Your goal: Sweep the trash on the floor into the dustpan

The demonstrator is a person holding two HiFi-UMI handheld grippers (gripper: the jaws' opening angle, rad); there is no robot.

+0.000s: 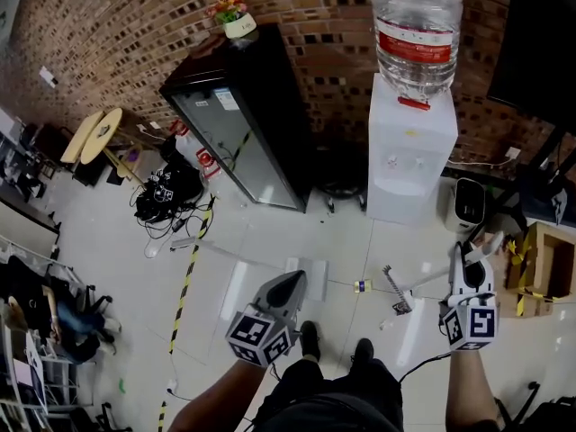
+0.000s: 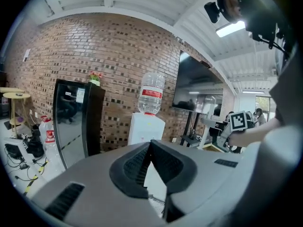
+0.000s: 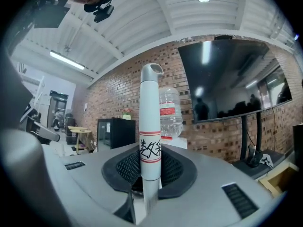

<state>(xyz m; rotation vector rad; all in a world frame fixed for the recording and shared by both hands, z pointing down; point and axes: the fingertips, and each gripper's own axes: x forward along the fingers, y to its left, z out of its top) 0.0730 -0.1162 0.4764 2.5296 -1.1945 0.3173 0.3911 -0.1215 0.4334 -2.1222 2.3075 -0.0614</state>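
Right claw (image 3: 150, 168) is clamped on the broom handle (image 3: 150, 117). It looks like a light, stiff, slick white tube, so I'd squeeze firmly mid-shaft. The broom head (image 1: 394, 293) rests on the floor (image 1: 270, 241) beside a yellow scrap (image 1: 362, 285). Left claw (image 2: 151, 144) is pinched together, empty.

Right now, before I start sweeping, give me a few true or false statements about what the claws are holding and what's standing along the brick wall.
The right claw is shut on a white pole with red bands. True.
The clear water bottle with the red label stands on the black glass-door cabinet. False: it stands on the white water dispenser.
A small potted plant sits on top of that cabinet. True.
The left claw gapes wide open. False: its tips meet.
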